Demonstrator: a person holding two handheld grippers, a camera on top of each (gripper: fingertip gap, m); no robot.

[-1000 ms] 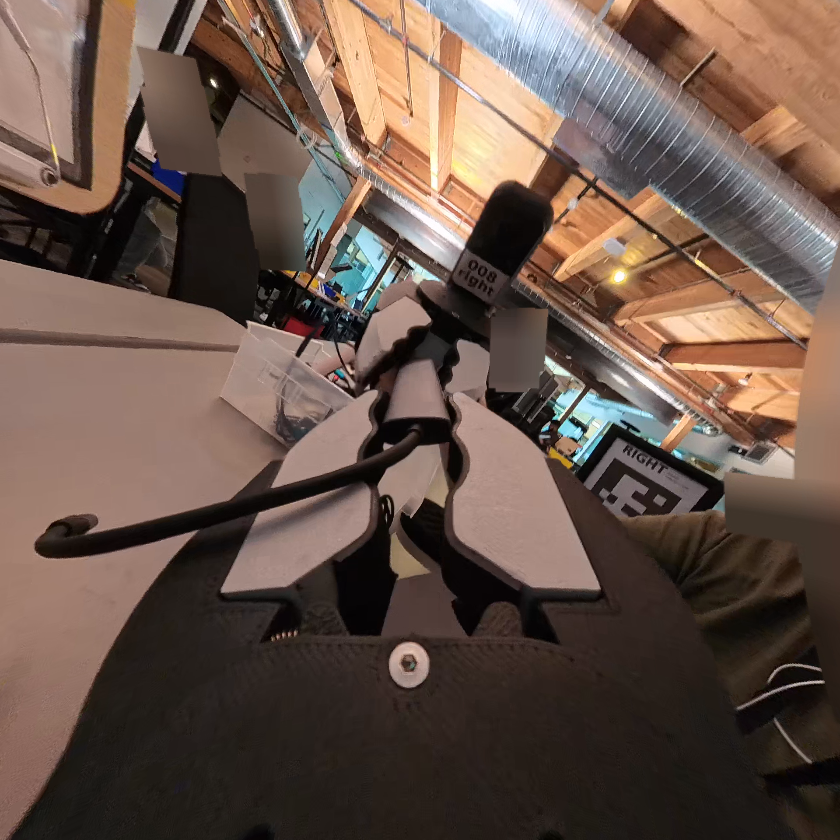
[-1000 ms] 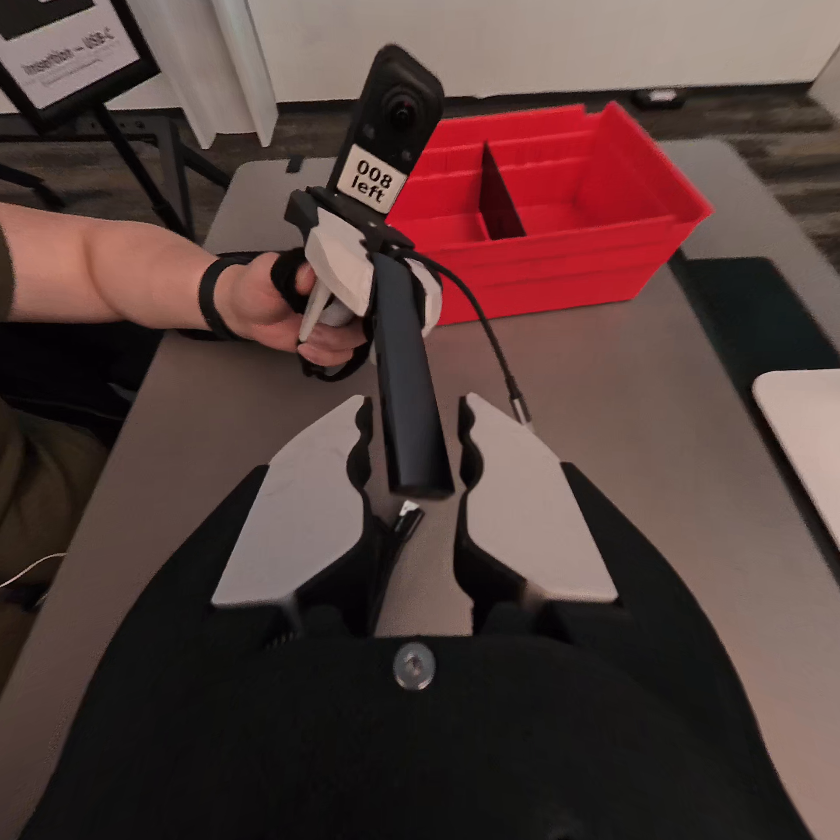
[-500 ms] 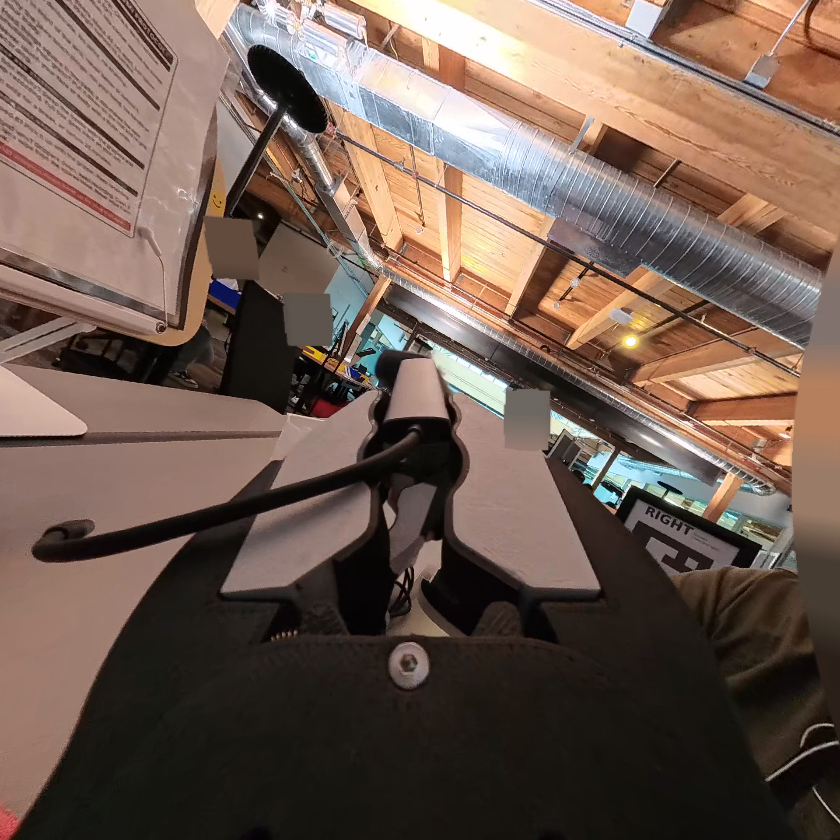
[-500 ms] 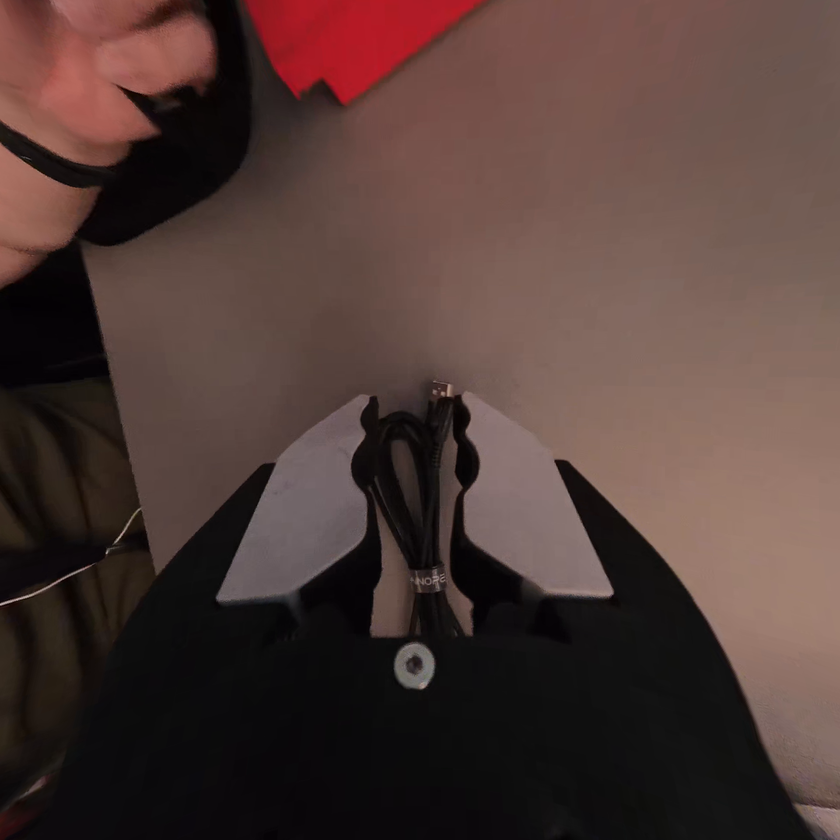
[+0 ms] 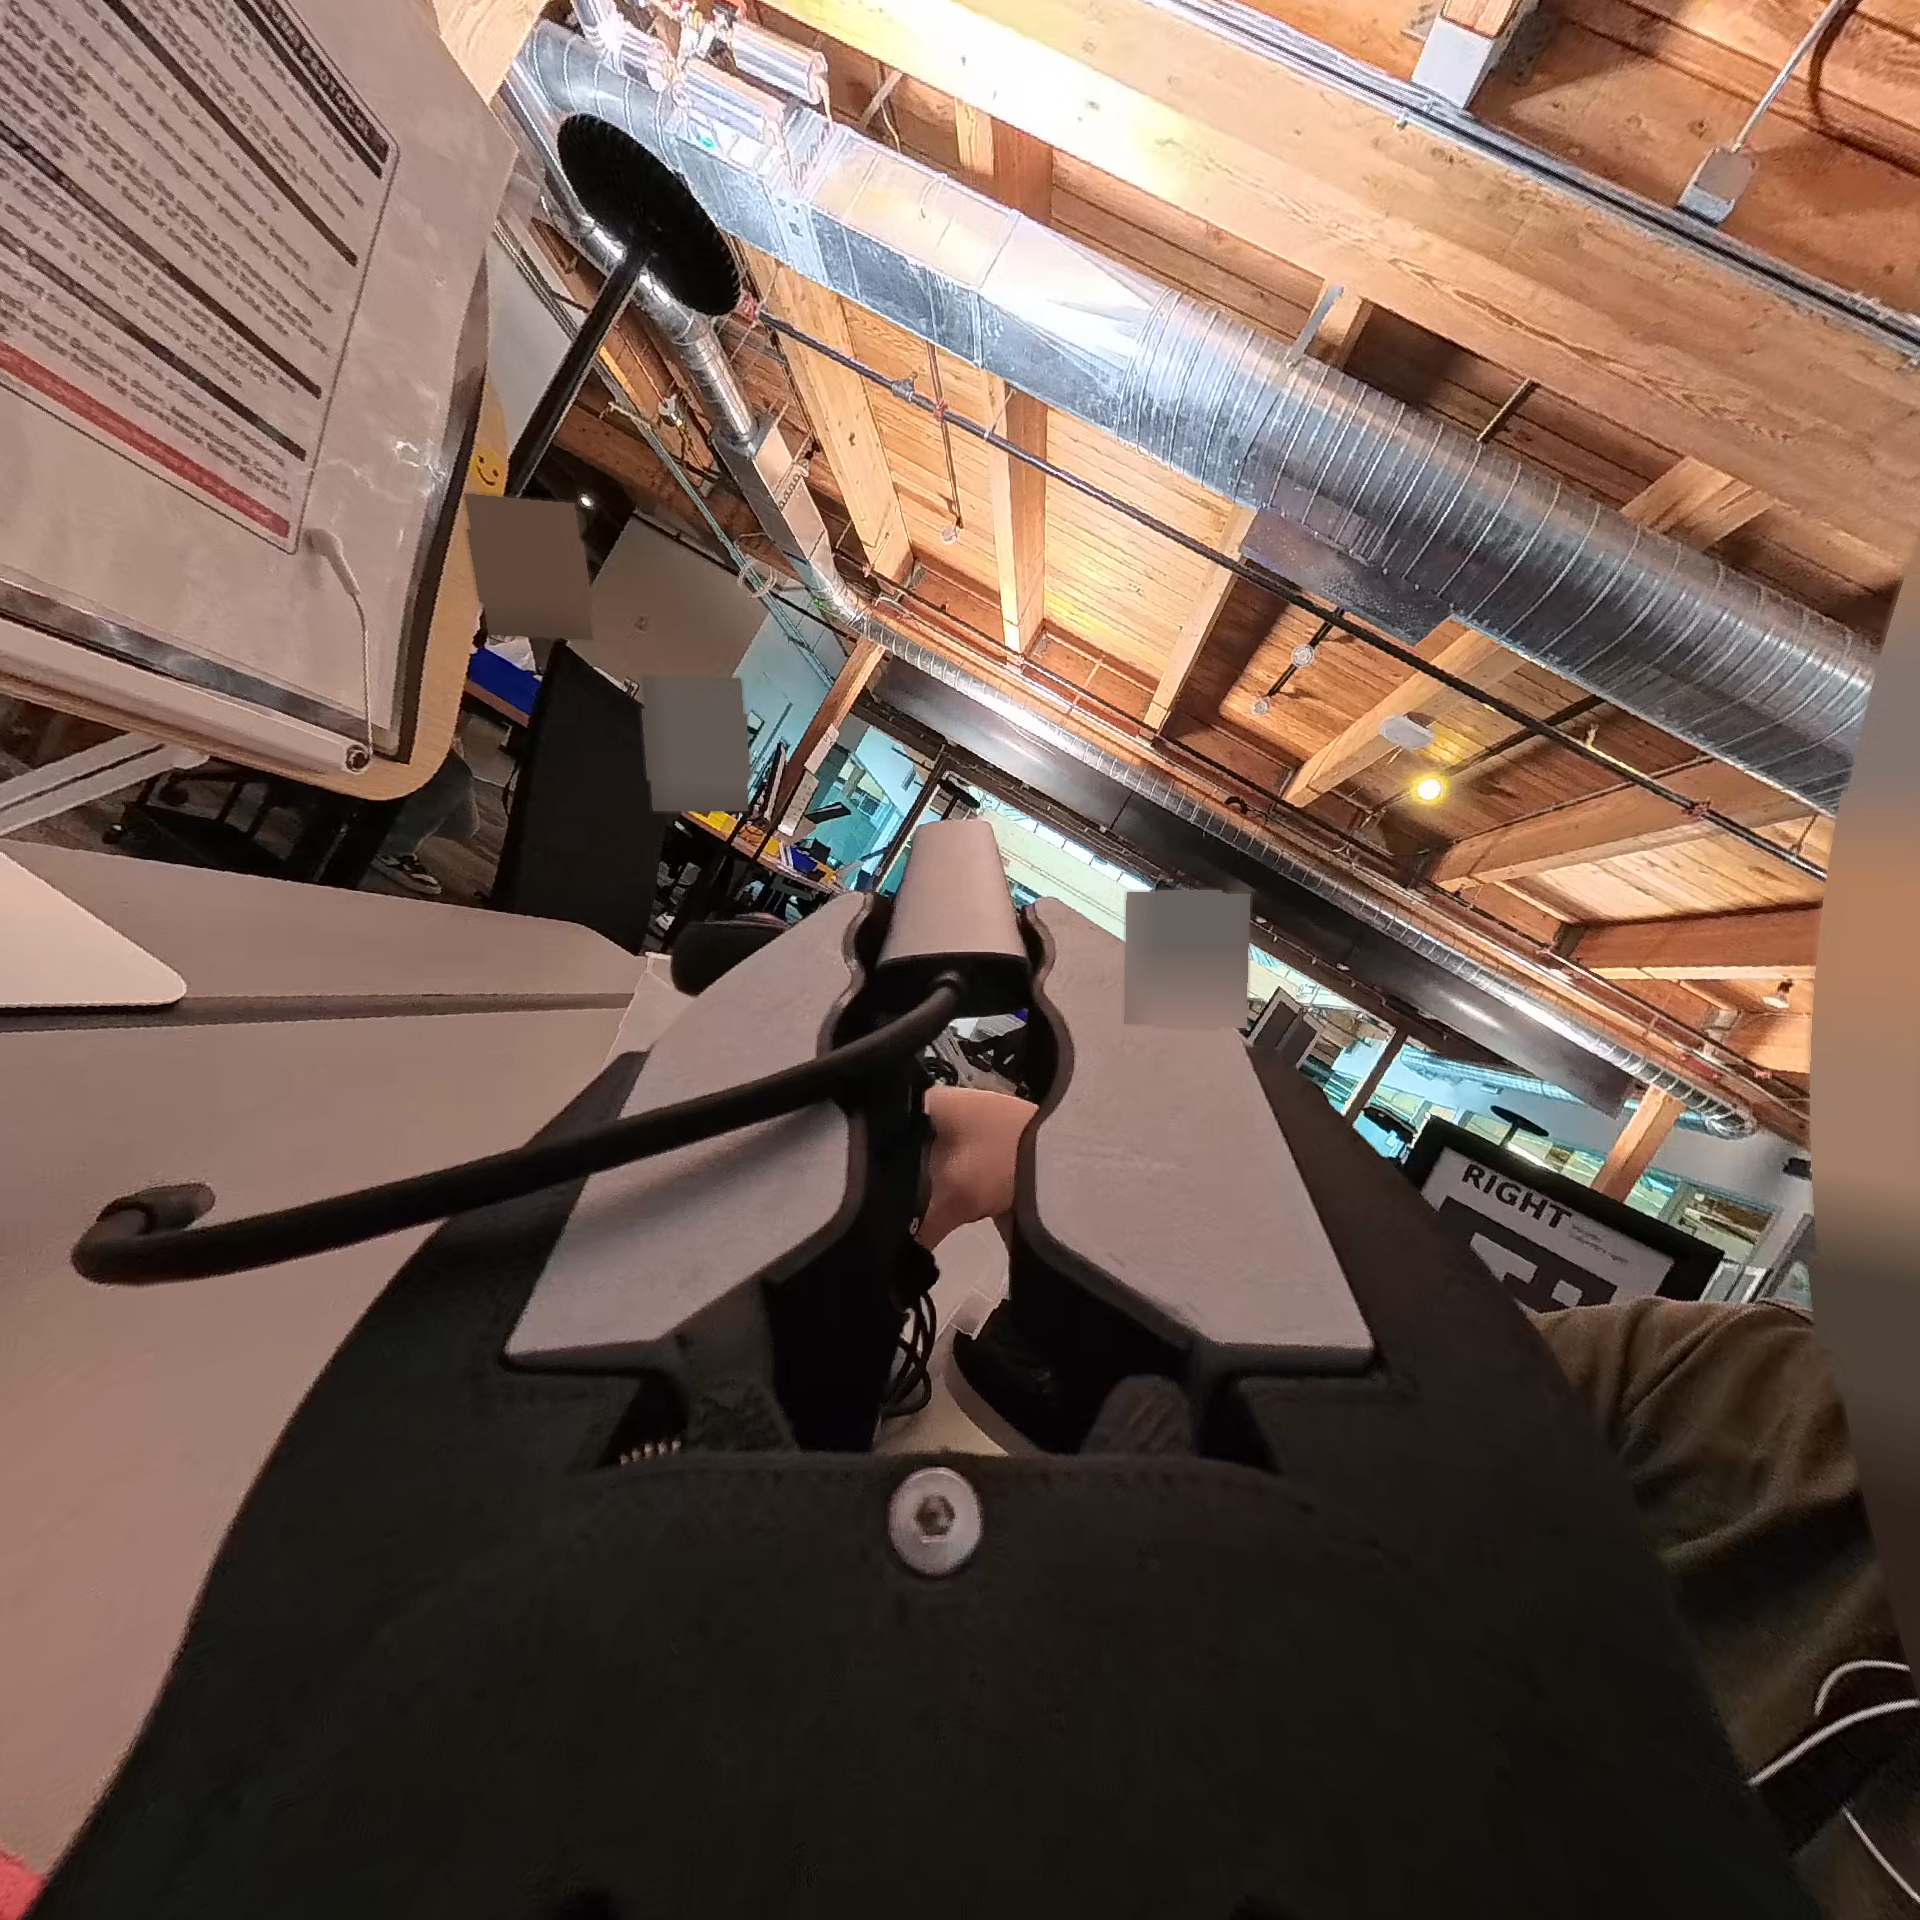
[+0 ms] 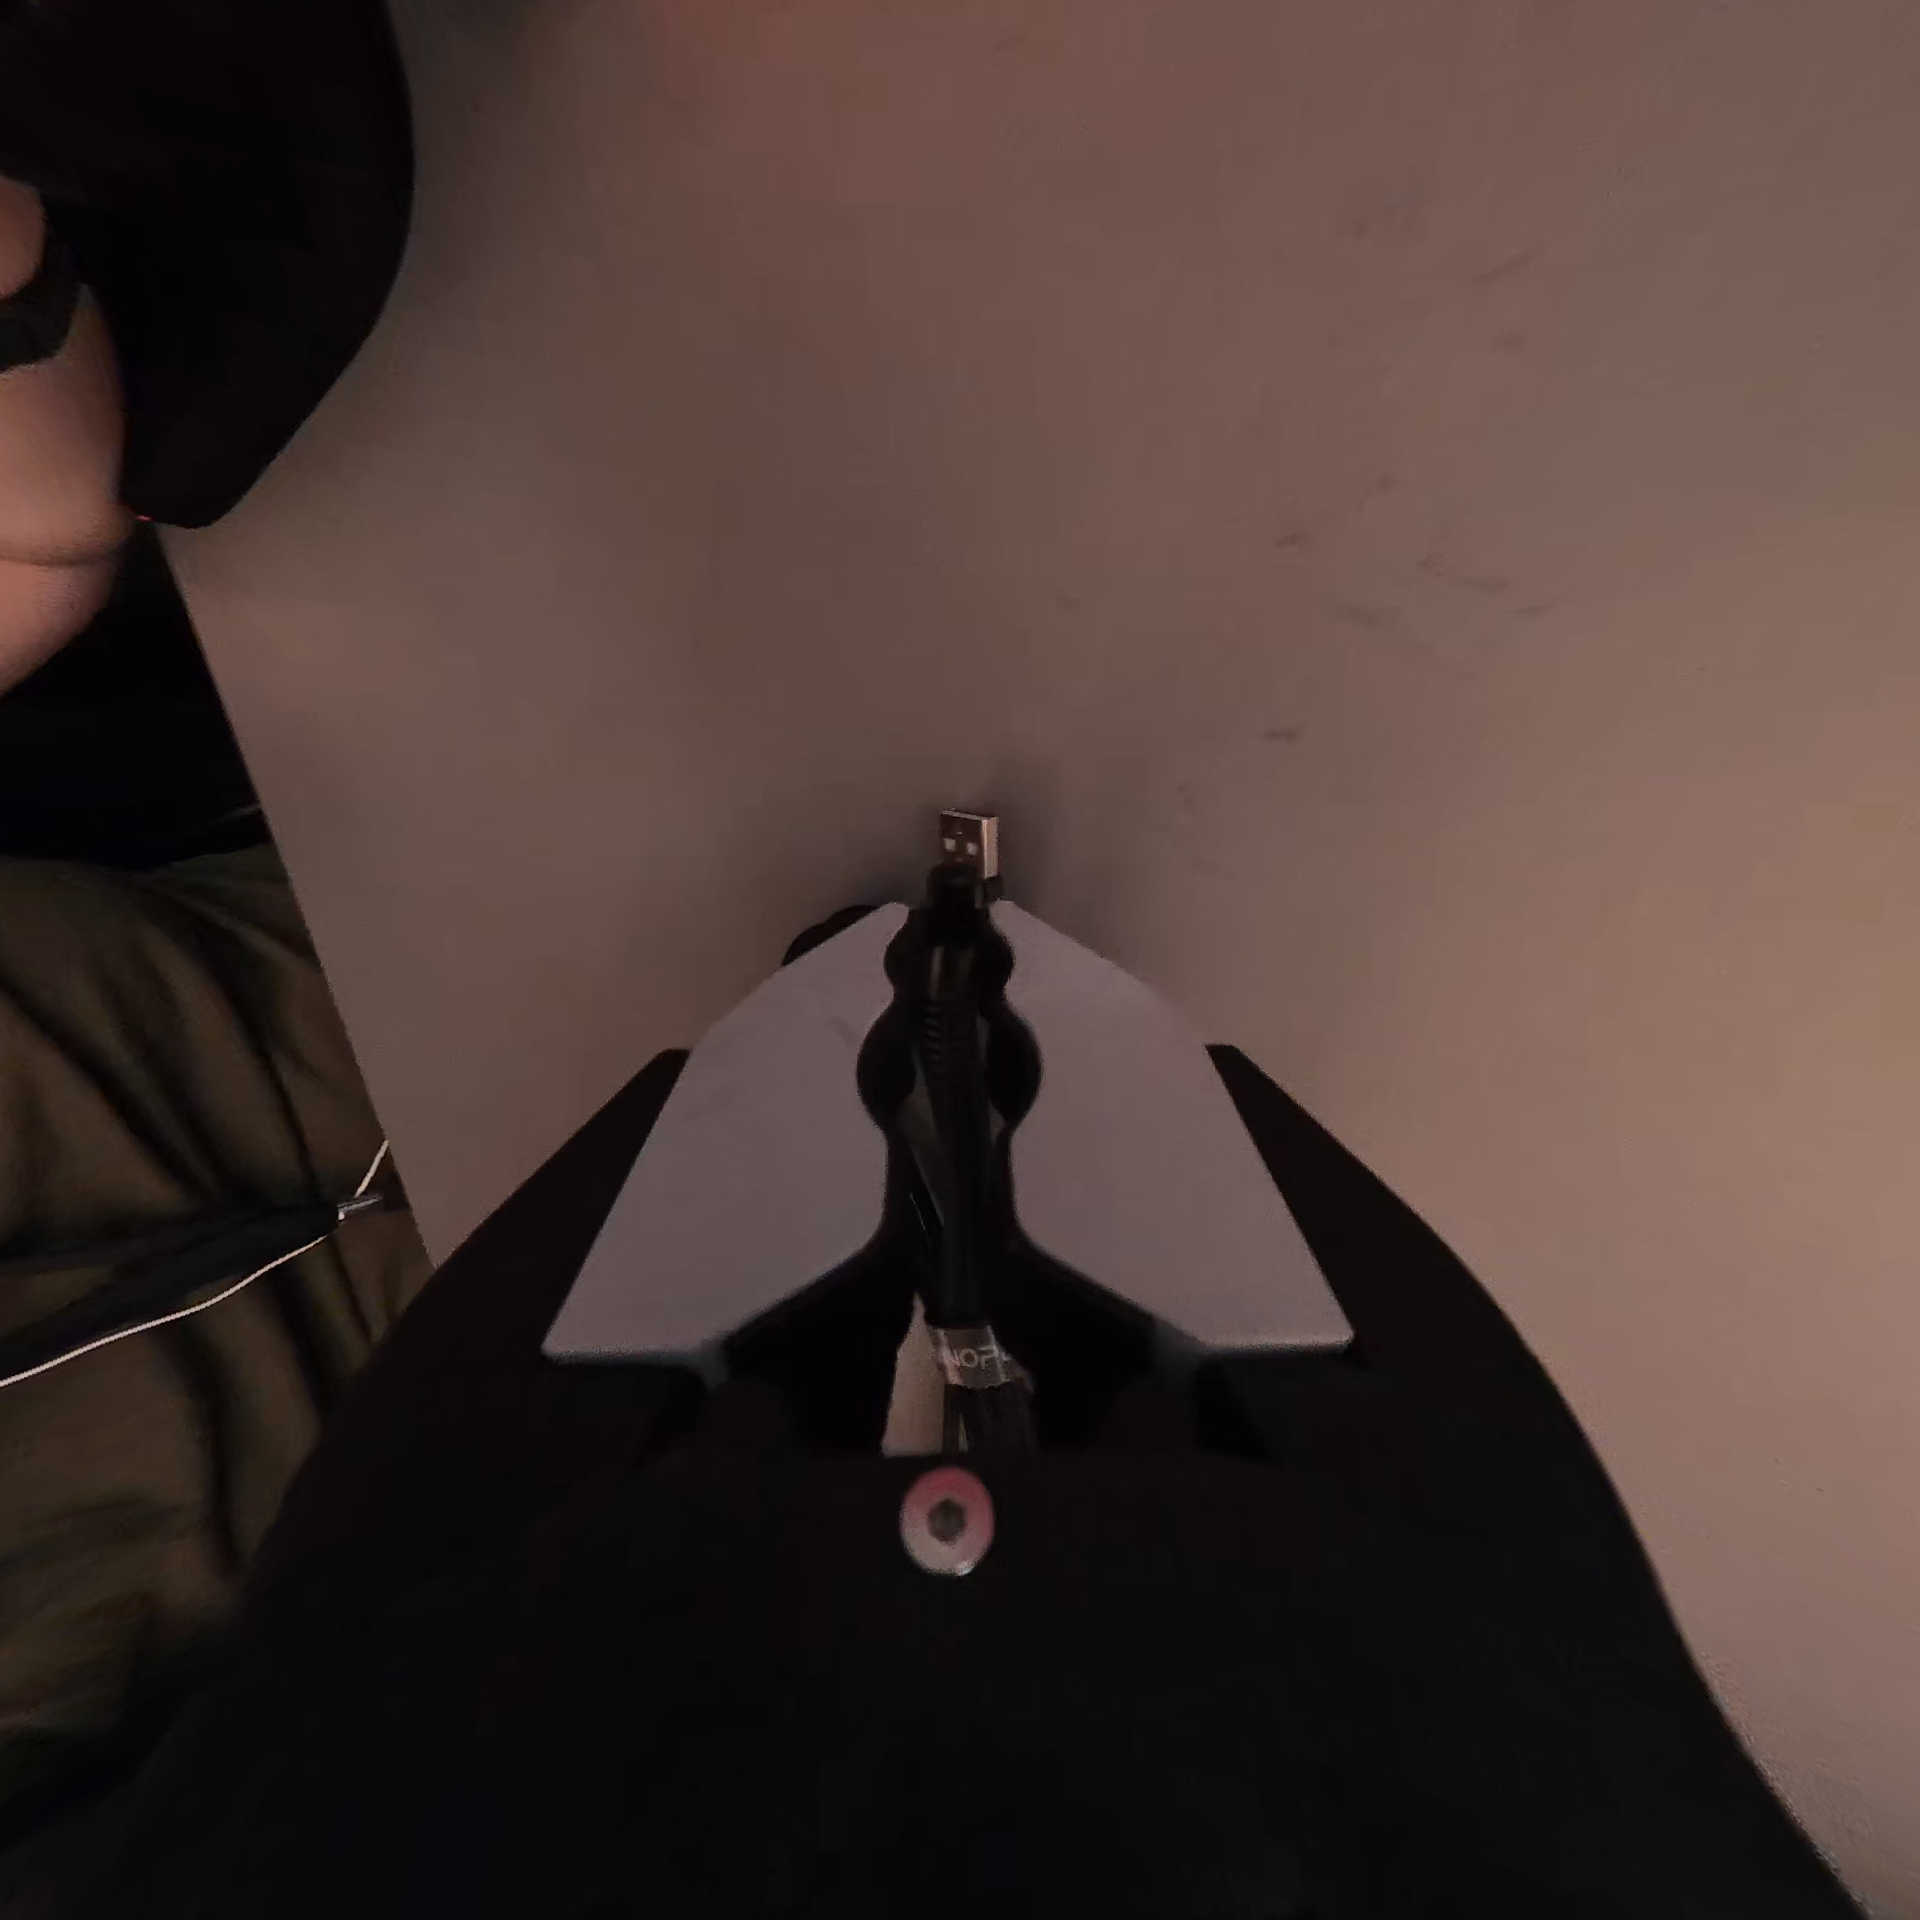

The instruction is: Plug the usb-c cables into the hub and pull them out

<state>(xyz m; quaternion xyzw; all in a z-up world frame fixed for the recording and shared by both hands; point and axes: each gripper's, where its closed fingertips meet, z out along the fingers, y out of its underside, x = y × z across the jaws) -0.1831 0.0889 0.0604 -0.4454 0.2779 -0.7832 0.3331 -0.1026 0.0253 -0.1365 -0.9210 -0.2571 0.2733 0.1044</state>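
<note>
In the left wrist view my left gripper (image 5: 951, 935) points up toward the ceiling and is shut on the grey hub (image 5: 951, 899), which sticks out past the fingertips. The hub's own black lead (image 5: 520, 1169) curves left and ends in a plug (image 5: 145, 1231). In the right wrist view my right gripper (image 6: 948, 920) points down at the grey table (image 6: 1351, 520) and is shut on a bundled black cable (image 6: 951, 1049). The cable's metal plug (image 6: 968, 844) pokes out beyond the tips. A band (image 6: 971, 1363) wraps the bundle behind the jaws.
The hand with the other gripper's black body (image 6: 208, 260) is at the upper left of the right wrist view. An olive garment (image 6: 156, 1143) lies past the table's left edge. A printed board (image 5: 187, 312), a white slab (image 5: 62, 956) and a framed marker sign (image 5: 1538, 1236) stand around.
My right gripper dropped from beside the hub to the table and closed on the bundled cable. My left gripper tilted upward with the hub still held.
</note>
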